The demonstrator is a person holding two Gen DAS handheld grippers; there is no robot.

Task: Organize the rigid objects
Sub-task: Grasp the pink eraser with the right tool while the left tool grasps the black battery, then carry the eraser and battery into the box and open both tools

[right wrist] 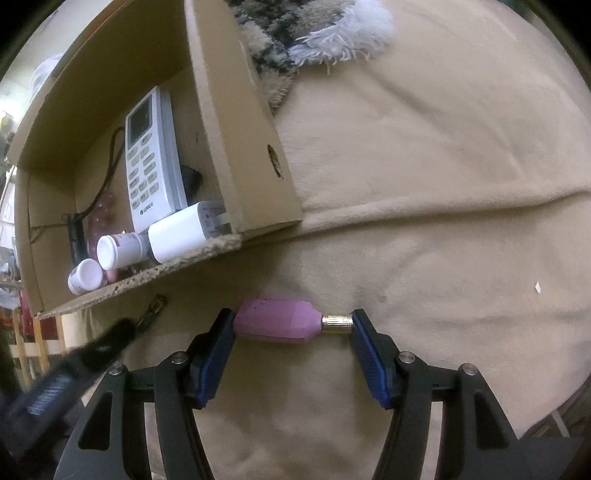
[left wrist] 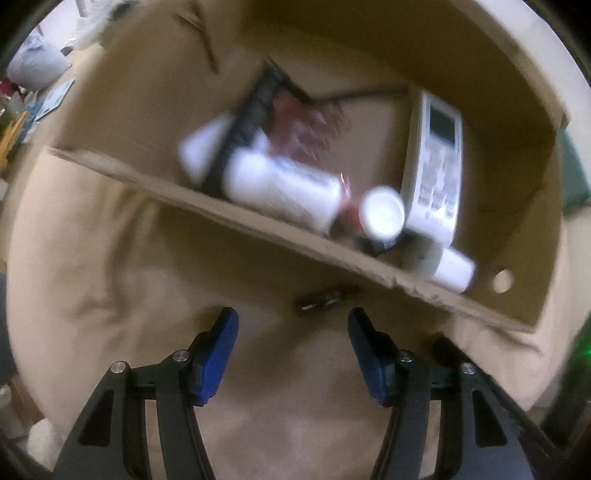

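Pink in body with a ribbed gold-coloured metal tip, the small bottle-shaped object (right wrist: 280, 325) lies sideways on the beige fabric surface (right wrist: 424, 240), lengthwise between the blue pads of the right gripper (right wrist: 291, 325). That gripper's jaws stand about half apart; the left pad meets the pink end and the right pad meets the gold tip, so it has hold of the object. Just beyond it stands an open cardboard box (right wrist: 221, 122) holding a white remote control (right wrist: 147, 162), white pill bottles (right wrist: 118, 247), a white charger block (right wrist: 184, 232) and a black cable (right wrist: 110, 162). Outside the box's near wall a small dark item (left wrist: 319, 300) rests on the fabric. The left gripper (left wrist: 293, 321) hangs over it with jaws about half apart, holding nothing; its view is blurred. A shaggy rug (right wrist: 314, 33) shows beyond the box.
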